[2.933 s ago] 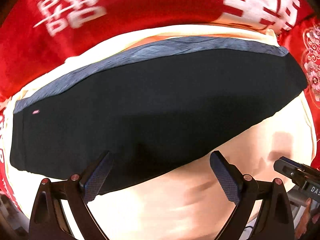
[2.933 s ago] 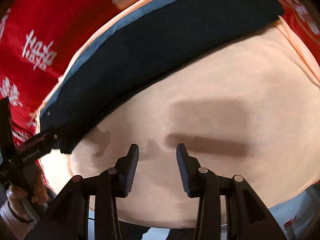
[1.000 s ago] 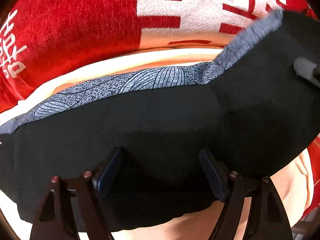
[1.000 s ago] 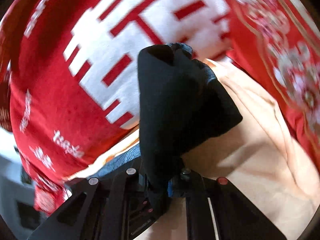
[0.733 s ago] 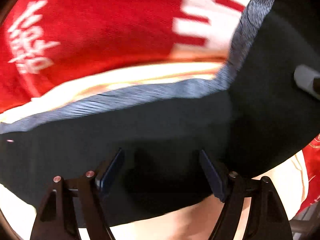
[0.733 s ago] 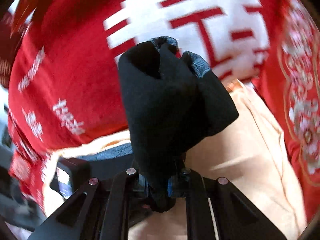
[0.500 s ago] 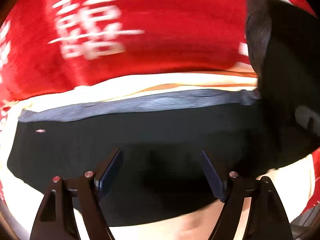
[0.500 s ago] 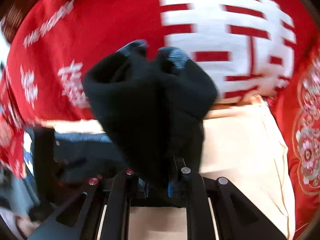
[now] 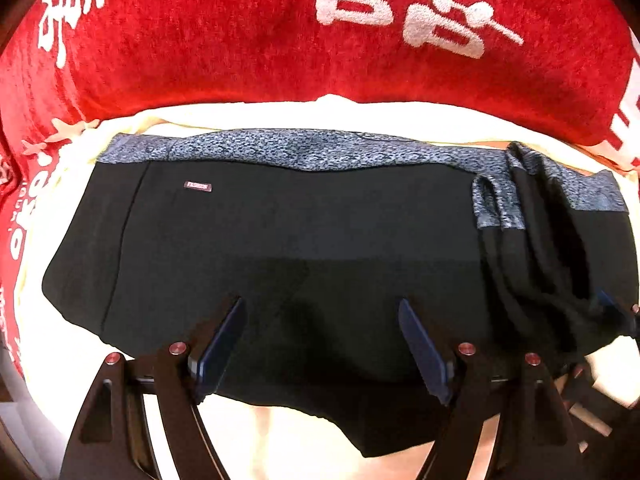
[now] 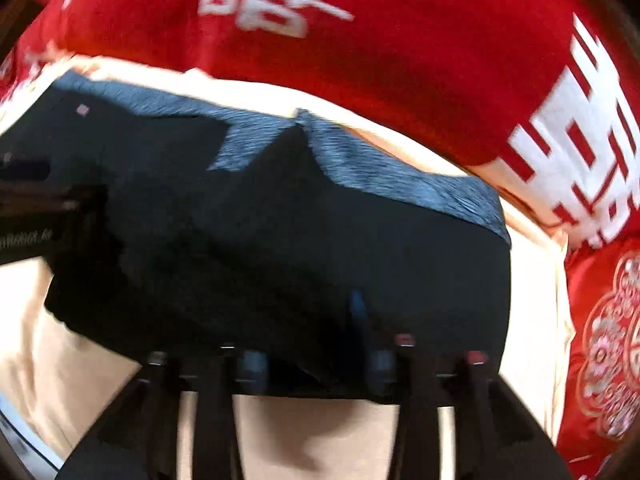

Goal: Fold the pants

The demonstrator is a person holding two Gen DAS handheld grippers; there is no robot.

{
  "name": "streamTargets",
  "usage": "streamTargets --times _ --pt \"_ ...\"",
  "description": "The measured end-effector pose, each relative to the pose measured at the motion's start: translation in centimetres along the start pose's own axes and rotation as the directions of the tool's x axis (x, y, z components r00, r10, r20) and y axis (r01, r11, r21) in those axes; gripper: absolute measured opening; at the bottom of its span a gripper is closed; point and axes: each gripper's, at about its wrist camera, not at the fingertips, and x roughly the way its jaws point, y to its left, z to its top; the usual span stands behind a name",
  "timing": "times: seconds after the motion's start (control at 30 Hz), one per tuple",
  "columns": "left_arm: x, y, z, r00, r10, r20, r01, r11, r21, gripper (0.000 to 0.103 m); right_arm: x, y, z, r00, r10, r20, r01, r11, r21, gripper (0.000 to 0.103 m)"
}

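left gripper (image 9: 320, 340) fingers spread, above pants (image 9: 280, 248)

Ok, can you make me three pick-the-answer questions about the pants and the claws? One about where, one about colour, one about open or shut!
1. Where do the black pants lie?
A. on a cream cloth
B. on a bare floor
C. in a basket

2. What colour is the waistband?
A. yellow
B. speckled grey-blue
C. green

3. How is the left claw?
A. shut on the pants
B. open
C. out of view

Answers: 1 A, cream cloth shows all round the pants. 2 B, a speckled grey-blue strip runs along their far edge. 3 B, its pads stand wide apart above the fabric.
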Motion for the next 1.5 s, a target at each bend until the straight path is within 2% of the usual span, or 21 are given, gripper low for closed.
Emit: streamTargets --times 0.1,0.2,0.27,0.43,0.5,0.57,0.6,0.67,0.7,0.77,0.83,0.87,0.9,0.97,1.0,1.07,1.2,1.3,1.4,1.5 --pt "-0.3 0.2 0.7 0.999 -0.045 -0.020 0.046 0.999 0.021 0.080 -1.6 1.8 -0.6 1.000 0.002 0.026 -0.001 0.998 -0.065 0.055" --pt "-2.0 -0.5 2.1 0.994 -0.102 -0.030 0.104 0.993 0.062 0.080 -4.0 1.8 -0.7 0.997 0.070 0.045 -0.067 0.995 -0.069 0.055" --pt "-2.8 -1.2 2.6 0.986 -0.161 -0.040 0.164 0.982 0.097 0.080 -5.6 -0.1 -1.6 0.989 0.137 0.056 -0.138 0.990 0.006 0.055" --pt "-4.9 -5.5 3.4 0.939 -0.332 -0.089 0.344 0.918 0.196 0.080 -6.8 -5.9 -3.8 0.969 0.242 0.058 -0.248 0.938 0.243 0.055" --pt "-5.0 -7.7 3.7 0.921 -0.369 -0.127 0.389 0.891 0.233 0.080 -6.2 -7.7 -4.8 0.963 0.266 0.040 -0.265 0.912 0.312 0.055" --pt "-4.4 -9.5 3.8 0.919 -0.363 -0.150 0.391 0.884 0.255 0.080 -5.2 -9.0 -5.6 0.958 0.286 0.020 -0.273 0.890 0.365 0.055" --pt "-2.9 -10.3 4.1 0.918 -0.360 -0.167 0.393 0.881 0.264 0.080 -4.7 -9.5 -5.9 0.953 0.302 0.011 -0.282 0.875 0.392 0.055" --pt "-1.4 -10.9 5.0 0.908 -0.368 -0.200 0.411 0.877 0.250 0.078 -4.2 -10.6 -6.4 0.942 0.336 0.012 -0.305 0.840 0.450 0.055" --pt "-0.9 -11.0 5.2 0.899 -0.383 -0.211 0.427 0.873 0.234 0.074 -4.0 -11.0 -6.7 0.938 0.346 0.017 -0.312 0.824 0.474 0.055" --pt "-0.2 -11.5 5.5 0.892 -0.393 -0.222 0.439 0.870 0.226 0.041 -3.5 -11.6 -7.4 0.934 0.356 0.026 -0.319 0.800 0.507 0.055" --pt "-0.2 -12.2 5.6 0.891 -0.391 -0.230 0.442 0.864 0.241 0.026 -3.3 -11.8 -8.1 0.933 0.359 0.032 -0.322 0.790 0.522 0.053" --pt "-0.4 -12.4 5.7 0.884 -0.405 -0.233 0.456 0.855 0.247 0.010 -3.3 -12.0 -8.4 0.931 0.365 0.032 -0.326 0.785 0.527 0.052" --pt "-1.0 -12.4 5.7 0.873 -0.426 -0.238 0.478 0.842 0.248 0.005 -3.1 -12.1 -8.7 0.928 0.371 0.031 -0.329 0.780 0.532 0.051" --pt "-2.5 -12.1 5.6 0.859 -0.460 -0.222 0.507 0.826 0.249 0.005 -2.8 -12.6 -9.1 0.925 0.380 0.030 -0.333 0.767 0.548 0.050" --pt "-3.1 -11.9 5.5 0.862 -0.461 -0.211 0.504 0.823 0.261 0.005 -2.9 -12.8 -9.4 0.924 0.382 0.032 -0.334 0.761 0.555 0.050" --pt "-3.6 -11.1 5.1 0.882 -0.433 -0.188 0.471 0.830 0.298 0.005 -3.0 -13.3 -9.9 0.923 0.383 0.038 -0.334 0.751 0.570 0.050" --pt "-1.1 -10.3 3.2 0.896 -0.379 -0.231 0.436 0.851 0.292 0.005 -3.2 -14.2 -10.5 0.924 0.380 0.046 -0.336 0.746 0.575 0.050" --pt "0.3 -10.6 1.9 0.912 -0.350 -0.213 0.403 0.862 0.307 0.005 -3.1 -14.9 -10.5 0.921 0.385 0.061 -0.346 0.735 0.583 0.050" --pt "0.6 -10.4 1.9 0.915 -0.356 -0.187 0.398 0.872 0.285 0.005 -3.5 -15.7 -10.0 0.919 0.381 0.104 -0.367 0.725 0.584 0.050" --pt "0.1 -10.1 2.2 0.919 -0.361 -0.159 0.392 0.882 0.261 0.006 -3.1 -16.6 -7.9 0.914 0.385 0.130 -0.389 0.735 0.555 0.048"
